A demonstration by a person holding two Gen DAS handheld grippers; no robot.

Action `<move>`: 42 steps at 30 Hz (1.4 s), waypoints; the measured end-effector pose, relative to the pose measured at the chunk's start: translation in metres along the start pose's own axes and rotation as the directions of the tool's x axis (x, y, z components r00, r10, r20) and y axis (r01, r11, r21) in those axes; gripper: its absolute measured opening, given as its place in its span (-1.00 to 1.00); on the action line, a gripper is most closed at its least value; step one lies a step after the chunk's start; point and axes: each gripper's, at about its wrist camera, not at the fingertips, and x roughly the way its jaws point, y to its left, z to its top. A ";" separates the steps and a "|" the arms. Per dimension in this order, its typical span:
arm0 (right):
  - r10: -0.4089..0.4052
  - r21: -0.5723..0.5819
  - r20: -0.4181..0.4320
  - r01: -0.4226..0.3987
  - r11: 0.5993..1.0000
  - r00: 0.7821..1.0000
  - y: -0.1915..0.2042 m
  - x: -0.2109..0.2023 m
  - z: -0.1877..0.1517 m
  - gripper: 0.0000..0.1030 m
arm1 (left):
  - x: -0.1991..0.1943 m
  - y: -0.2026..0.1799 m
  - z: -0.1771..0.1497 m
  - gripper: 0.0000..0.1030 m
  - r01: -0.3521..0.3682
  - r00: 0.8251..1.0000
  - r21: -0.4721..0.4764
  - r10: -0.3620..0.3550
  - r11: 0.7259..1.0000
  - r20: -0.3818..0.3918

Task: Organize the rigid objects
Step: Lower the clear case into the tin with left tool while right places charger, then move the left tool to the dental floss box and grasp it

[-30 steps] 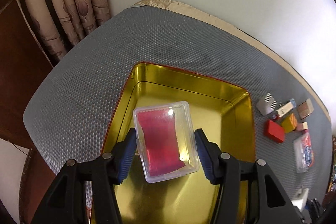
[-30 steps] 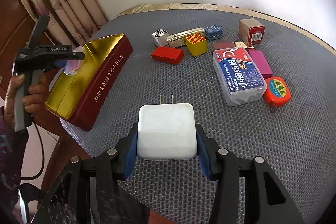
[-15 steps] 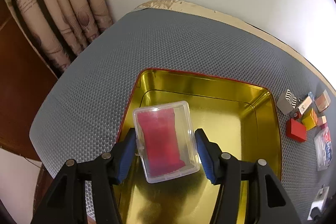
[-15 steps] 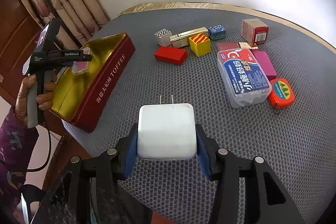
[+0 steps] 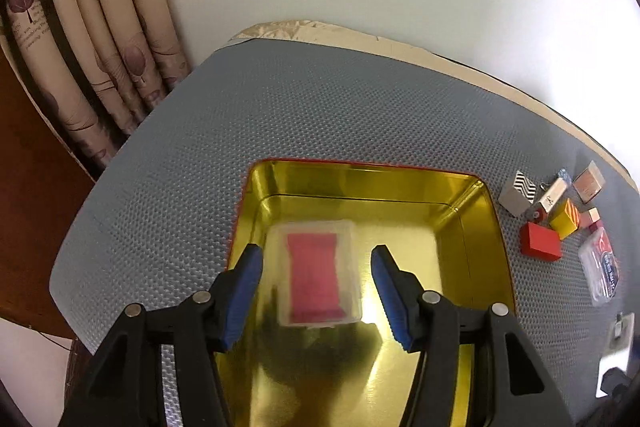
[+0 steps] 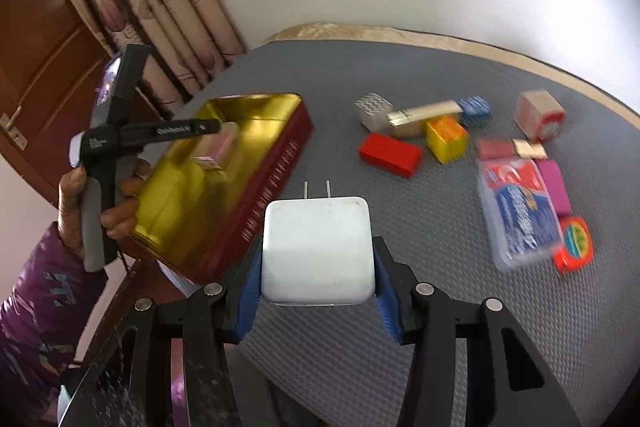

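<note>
Clear plastic case with red insert [image 5: 318,273], in gold-lined red rectangular tin [image 5: 460,195].
Case lies blurred between the spread blue pads of the left tool [image 5: 316,291], touching neither. Right tool [image 6: 318,291] pinches a white square plug adapter [image 6: 318,251], prongs toward 12 o'clock. Tin at its 10 o'clock on the grey mesh-covered worktop [image 6: 400,75]; small red rectangular box [image 6: 390,154] at 1 o'clock.

Tin [image 5: 360,183] on mat [image 5: 320,107] at its left end, case [image 5: 316,273] inside tin between left gripper [image 5: 316,287] fingers without touching them, boxes [image 6: 416,135] right of tin, tub [image 6: 516,207] further right, charger [image 6: 318,251] between right gripper [image 6: 318,287] fingers, near, right of tin
</note>
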 end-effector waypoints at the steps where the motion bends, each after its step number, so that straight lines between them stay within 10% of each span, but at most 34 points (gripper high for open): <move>1: 0.011 -0.006 0.001 -0.011 1.000 1.000 0.005 0.003 0.006 -0.09 | 0.000 0.001 0.001 0.12 0.004 1.000 -0.003 -0.004 1.000 -0.009; 7: 0.072 -0.059 0.002 -0.072 0.996 0.997 0.045 0.023 0.041 -0.09 | -0.019 0.026 -0.008 0.12 0.067 0.997 -0.125 -0.070 0.990 -0.022; 19: 0.101 -0.101 -0.108 -0.112 0.989 0.989 0.109 0.123 0.088 -0.09 | -0.084 0.039 -0.064 0.25 -0.084 0.992 -0.138 0.096 0.987 0.081; 30: 0.025 -0.096 -0.130 -0.037 0.995 0.991 0.109 0.174 0.100 -0.05 | -0.064 0.042 -0.074 0.25 -0.007 1.000 -0.168 0.004 0.986 -0.015; 38: 0.086 -0.022 0.124 -0.084 0.996 0.988 0.074 0.084 0.078 0.61 | -0.080 0.019 -0.075 0.25 -0.004 1.000 -0.111 0.006 0.994 0.015; 42: -0.051 0.040 0.257 0.042 0.998 0.965 0.011 0.013 0.021 0.95 | -0.091 -0.006 -0.079 0.25 0.051 0.999 -0.034 -0.050 0.998 0.018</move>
